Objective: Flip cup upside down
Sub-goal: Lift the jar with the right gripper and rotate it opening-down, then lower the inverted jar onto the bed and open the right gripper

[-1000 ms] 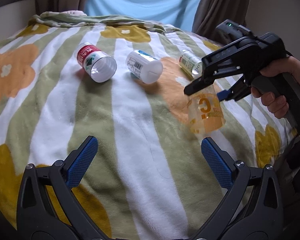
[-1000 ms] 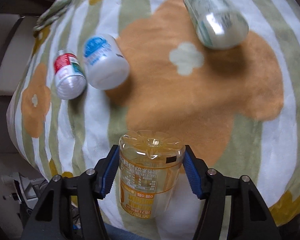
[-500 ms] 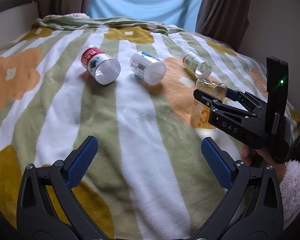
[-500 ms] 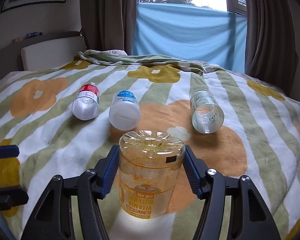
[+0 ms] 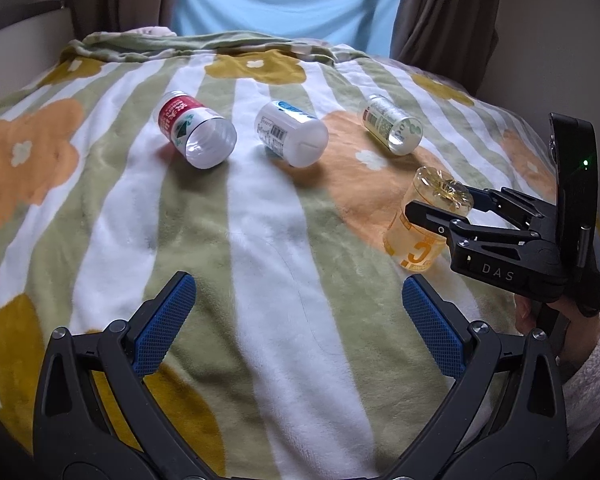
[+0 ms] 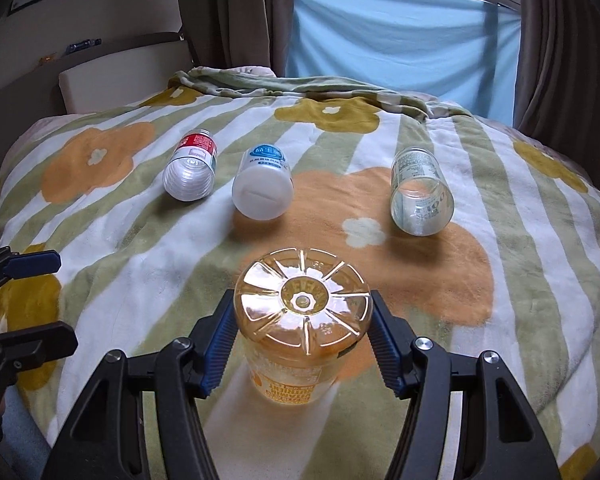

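An orange see-through plastic cup (image 6: 300, 320) stands bottom-up on the flowered blanket (image 6: 140, 248), its mouth down on the fabric. In the left wrist view the cup (image 5: 416, 240) leans slightly. My right gripper (image 6: 302, 304) is shut on it, one blue pad on each side just below the raised base. From the left wrist view the right gripper (image 5: 440, 204) reaches in from the right at cup height. My left gripper (image 5: 298, 284) hangs open over the near blanket with nothing between its pads, well left of the cup. It also shows at the left edge of the right wrist view, left gripper (image 6: 66, 300).
Three more cups lie on their sides farther back: a red-labelled clear one (image 5: 196, 132), a white one with a blue label (image 5: 290, 138) and a clear green-printed one (image 5: 392, 124). A hand (image 5: 540, 312) and fleece sleeve (image 5: 592, 360) hold the right gripper. Curtains and a headboard stand behind.
The right gripper held the cup in the air a second ago; it has since swung level and come down, so the cup now rests bottom-up on the blanket. The left gripper stays open.
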A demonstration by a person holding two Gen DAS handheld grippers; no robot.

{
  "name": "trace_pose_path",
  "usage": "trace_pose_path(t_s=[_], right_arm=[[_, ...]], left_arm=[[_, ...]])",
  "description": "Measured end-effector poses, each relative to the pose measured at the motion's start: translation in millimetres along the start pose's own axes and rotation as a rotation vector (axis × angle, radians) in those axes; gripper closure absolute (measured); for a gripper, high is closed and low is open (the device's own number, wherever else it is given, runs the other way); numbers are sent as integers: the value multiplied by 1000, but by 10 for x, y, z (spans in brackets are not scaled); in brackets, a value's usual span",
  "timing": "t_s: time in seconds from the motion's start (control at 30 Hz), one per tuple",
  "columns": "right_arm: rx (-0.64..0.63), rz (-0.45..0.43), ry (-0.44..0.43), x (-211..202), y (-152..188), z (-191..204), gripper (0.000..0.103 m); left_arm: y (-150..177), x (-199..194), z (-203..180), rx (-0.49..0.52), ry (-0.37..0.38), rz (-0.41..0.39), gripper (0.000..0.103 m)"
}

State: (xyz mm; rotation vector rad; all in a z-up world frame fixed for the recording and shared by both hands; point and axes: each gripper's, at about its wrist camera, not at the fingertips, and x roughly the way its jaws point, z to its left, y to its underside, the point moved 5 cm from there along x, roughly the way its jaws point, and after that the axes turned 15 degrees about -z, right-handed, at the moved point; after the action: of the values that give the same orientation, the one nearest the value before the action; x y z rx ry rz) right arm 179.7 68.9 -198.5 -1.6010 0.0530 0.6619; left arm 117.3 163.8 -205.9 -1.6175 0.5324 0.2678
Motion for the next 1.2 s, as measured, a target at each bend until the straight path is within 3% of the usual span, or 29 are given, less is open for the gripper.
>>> trace_pose_path(t_s=[0.33,0.4,0.43,0.47,0.73,0.87,1.0,1.2], right_arm=[[35,47,4,-19,42,10,43],[42,51,9,-16,67,2,26],[49,45,14,-24,75,-9,9],[63,34,9,-42,78,-22,0],[120,-13,25,-239,41,-136,0],[70,-70,48,-514,-207,-197,0],[42,-138,103,-962,-633,-273,0],[55,-310,267,-1693,-1232,-296,0]], left_arm=[[-37,-83,-64,27,-12,-9,0],[-47,-105,-78,33,-16,-11,0],[-50,-118,-85,36,-18,-12,0],[-53,-131,-96,40,-20,-14,0],[-124,-246,-216,78,-31,-40,0],[-322,-349,-256,128,-71,-83,0],[-774,-579,-316,165,-85,-202,0],[-1384,-984,-389,151,-98,-379,0]])
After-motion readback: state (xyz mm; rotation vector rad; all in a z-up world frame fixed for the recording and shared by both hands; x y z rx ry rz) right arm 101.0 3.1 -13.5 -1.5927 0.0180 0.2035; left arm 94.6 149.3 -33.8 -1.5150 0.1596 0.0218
